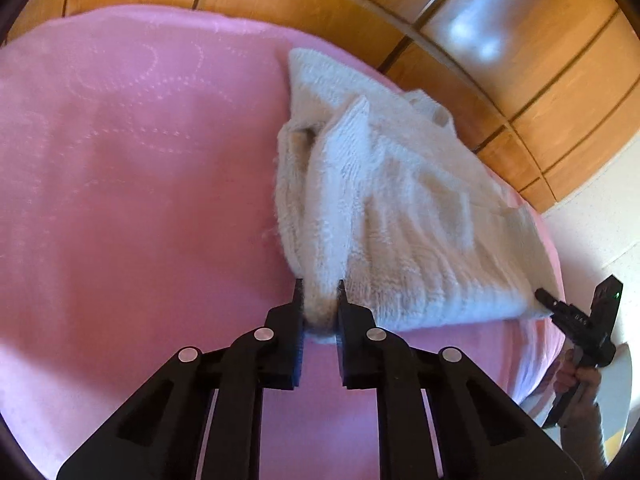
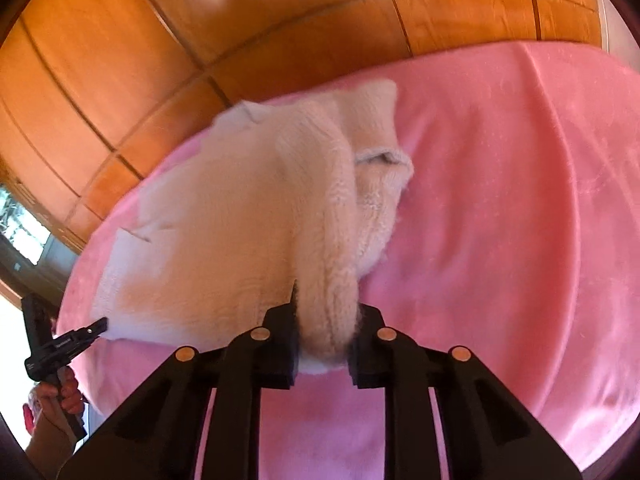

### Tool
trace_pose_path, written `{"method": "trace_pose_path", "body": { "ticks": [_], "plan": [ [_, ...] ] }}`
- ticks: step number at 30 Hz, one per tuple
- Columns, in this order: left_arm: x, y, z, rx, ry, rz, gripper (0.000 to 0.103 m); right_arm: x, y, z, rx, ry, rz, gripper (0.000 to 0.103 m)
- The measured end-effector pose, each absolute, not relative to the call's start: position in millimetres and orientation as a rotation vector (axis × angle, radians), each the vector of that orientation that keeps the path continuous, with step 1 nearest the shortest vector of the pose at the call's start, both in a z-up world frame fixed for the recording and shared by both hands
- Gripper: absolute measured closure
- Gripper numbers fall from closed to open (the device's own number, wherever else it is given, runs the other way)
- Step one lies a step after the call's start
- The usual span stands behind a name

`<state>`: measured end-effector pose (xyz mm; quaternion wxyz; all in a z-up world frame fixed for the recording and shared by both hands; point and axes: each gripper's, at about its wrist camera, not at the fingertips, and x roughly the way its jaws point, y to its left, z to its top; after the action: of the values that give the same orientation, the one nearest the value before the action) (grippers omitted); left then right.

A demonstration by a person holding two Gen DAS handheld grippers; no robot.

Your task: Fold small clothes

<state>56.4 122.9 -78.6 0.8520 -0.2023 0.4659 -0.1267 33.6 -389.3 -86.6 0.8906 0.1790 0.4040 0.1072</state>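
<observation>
Garment: cream fuzzy knit sweater (image 1: 400, 208) — lies rumpled on the pink blanket (image 1: 140, 200), near the edge by the wooden panelling (image 1: 540, 92).
Left gripper (image 1: 319, 300): jaws narrow, pinching a bunched fold at the near hem.
Right gripper (image 2: 326, 312): jaws narrow, clamped on a thick roll of the knit — the opposite near corner.
Hand (image 1: 576, 376): grips the right gripper's handle.
</observation>
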Motion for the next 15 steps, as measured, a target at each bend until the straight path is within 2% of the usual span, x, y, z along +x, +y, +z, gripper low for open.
{"method": "trace_pose_path", "body": {
  "ticks": [6,15],
  "plan": [
    [19.1,135.7,-69.2,-0.458,0.969,-0.294,0.093,-20.0,-392.2,-81.0,0.381,0.828,0.254,0.088],
    [-61.8,148.4,-83.4,-0.52,1.084,-0.305,0.091,-83.0,-398.6,-98.4,0.368,0.937,0.246,0.087]
  ]
}}
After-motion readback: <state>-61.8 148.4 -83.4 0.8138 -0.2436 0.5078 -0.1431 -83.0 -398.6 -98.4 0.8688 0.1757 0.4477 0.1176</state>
